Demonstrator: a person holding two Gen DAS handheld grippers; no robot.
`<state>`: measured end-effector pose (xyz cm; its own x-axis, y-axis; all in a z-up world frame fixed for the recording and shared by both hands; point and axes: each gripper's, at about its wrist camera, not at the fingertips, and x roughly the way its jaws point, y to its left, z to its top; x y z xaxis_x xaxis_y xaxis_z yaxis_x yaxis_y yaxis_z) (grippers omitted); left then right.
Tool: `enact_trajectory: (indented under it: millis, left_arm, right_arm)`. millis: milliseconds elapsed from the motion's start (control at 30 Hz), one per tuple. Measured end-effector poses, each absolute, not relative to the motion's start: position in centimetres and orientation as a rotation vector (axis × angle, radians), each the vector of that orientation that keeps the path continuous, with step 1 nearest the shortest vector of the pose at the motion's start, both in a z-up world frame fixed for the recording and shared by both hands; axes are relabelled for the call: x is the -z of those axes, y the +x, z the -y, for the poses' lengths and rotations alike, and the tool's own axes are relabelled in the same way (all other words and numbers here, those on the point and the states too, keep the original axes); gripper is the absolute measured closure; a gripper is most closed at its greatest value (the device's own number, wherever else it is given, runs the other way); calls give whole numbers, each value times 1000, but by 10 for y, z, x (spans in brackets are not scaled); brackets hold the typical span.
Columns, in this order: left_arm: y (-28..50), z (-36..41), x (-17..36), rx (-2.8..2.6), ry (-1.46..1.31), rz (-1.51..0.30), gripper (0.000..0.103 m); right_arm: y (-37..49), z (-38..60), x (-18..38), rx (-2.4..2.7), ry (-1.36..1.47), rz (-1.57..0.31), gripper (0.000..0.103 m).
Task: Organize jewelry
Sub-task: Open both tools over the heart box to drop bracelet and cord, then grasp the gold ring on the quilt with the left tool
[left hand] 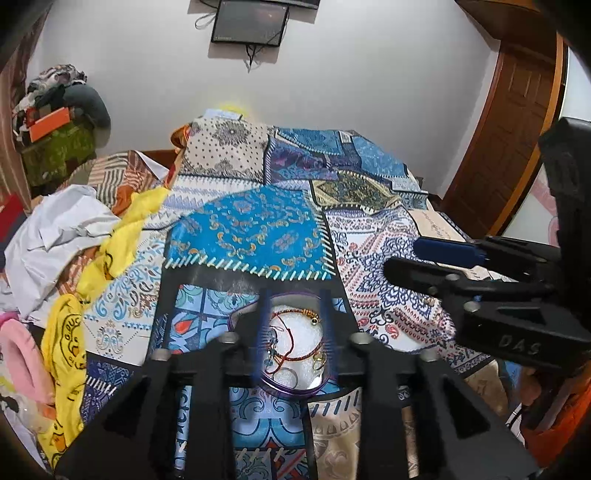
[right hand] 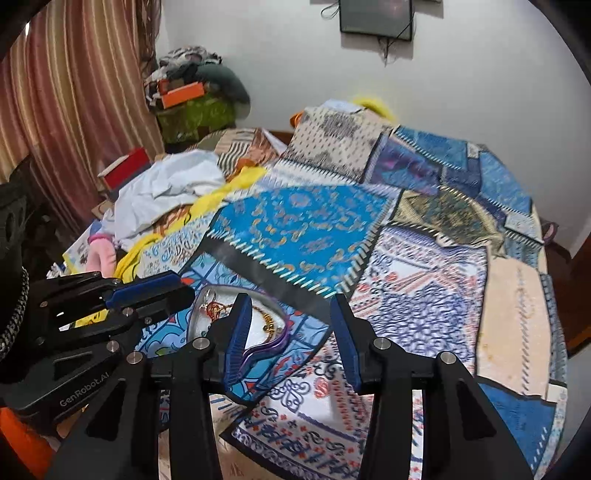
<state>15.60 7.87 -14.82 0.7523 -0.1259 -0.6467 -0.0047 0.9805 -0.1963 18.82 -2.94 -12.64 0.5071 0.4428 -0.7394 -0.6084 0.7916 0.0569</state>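
A small purple-rimmed dish (left hand: 295,373) with a white inside lies on the patchwork bedspread (left hand: 251,229). It holds a red bangle (left hand: 295,354) and gold pieces (left hand: 312,316). My left gripper (left hand: 295,321) hovers over the dish, open, its blue fingers (left hand: 264,325) on either side of the jewelry without pressing on it. My right gripper (left hand: 413,260) reaches in from the right. In the right wrist view the right gripper (right hand: 291,332) stands open just right of the dish (right hand: 277,341), nothing gripped. The left gripper (right hand: 177,291) comes in from the left there.
White and yellow clothes (left hand: 74,236) are heaped on the bed's left side, with a pink item (left hand: 22,354) nearer. A pile of things (right hand: 192,92) stands by the striped curtain (right hand: 74,92). A dark screen (left hand: 249,22) hangs on the wall; a wooden door (left hand: 509,122) is right.
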Motion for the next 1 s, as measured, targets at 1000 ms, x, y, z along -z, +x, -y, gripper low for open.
enact_trajectory:
  millis: [1000]
  left_arm:
    - [197,32,164,223,-79,-837,45]
  right_arm:
    - [198,179,132,-382,-85,-822,61]
